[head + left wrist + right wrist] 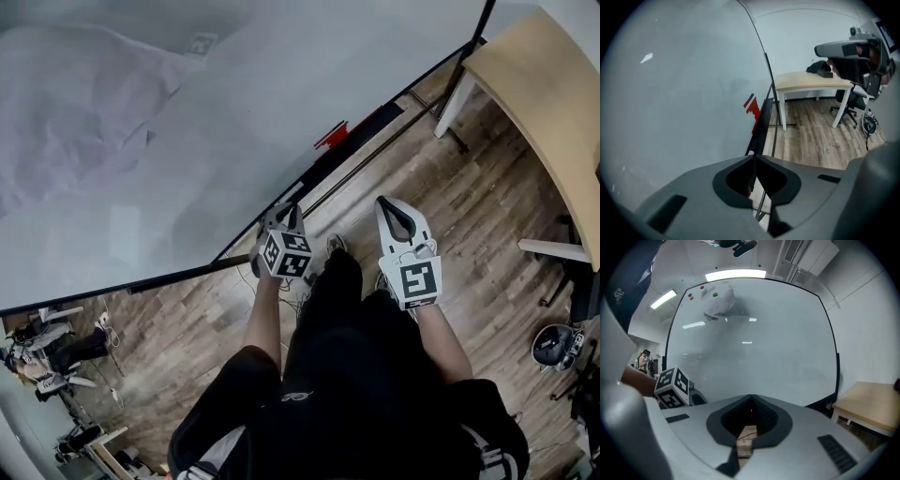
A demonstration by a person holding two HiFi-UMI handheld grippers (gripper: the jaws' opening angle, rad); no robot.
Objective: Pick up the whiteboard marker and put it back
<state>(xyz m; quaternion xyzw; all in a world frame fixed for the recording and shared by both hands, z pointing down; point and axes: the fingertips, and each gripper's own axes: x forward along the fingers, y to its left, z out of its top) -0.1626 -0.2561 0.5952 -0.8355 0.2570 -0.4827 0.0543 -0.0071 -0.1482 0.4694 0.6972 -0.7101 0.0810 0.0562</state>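
Left gripper (292, 209): jaws shut tip to tip, nothing between them. Its own view (754, 157) shows only the dark hollow behind the tips and a slice of rail beyond. It is held low, tips just beside the board's bottom rail (367, 125).

Right gripper (388, 202): jaws also closed and empty; only floor boards show through the gap in its view (751, 398). It is held beside the left one, near it but apart, and faces the board (187, 141).

Marker: not made out for certain in any view. A small red piece (330, 134) sits at the board's lower edge, further along the rail from the left gripper. It shows red and jagged in the left gripper view (750, 107). It may be the marker or its holder; it is too small to tell. Neither gripper touches it.

Further out: wood floor (450, 206), and a pale desk (534, 84) off to the right. Coloured dots (715, 294) and a pale lump (718, 303) sit high on the board.

Stage, as judged: pick-up not yet begun.

Risks:
- The target is unconfirmed, so a reach for the red piece may end on the wrong thing.
- Both pairs of jaws are shut. Unless they are opened first, the tips would push a round marker along the rail or off it onto the floor.
- The rail is narrow and close to the board, so an angled approach could scrape the board's surface or pinch the rail instead.
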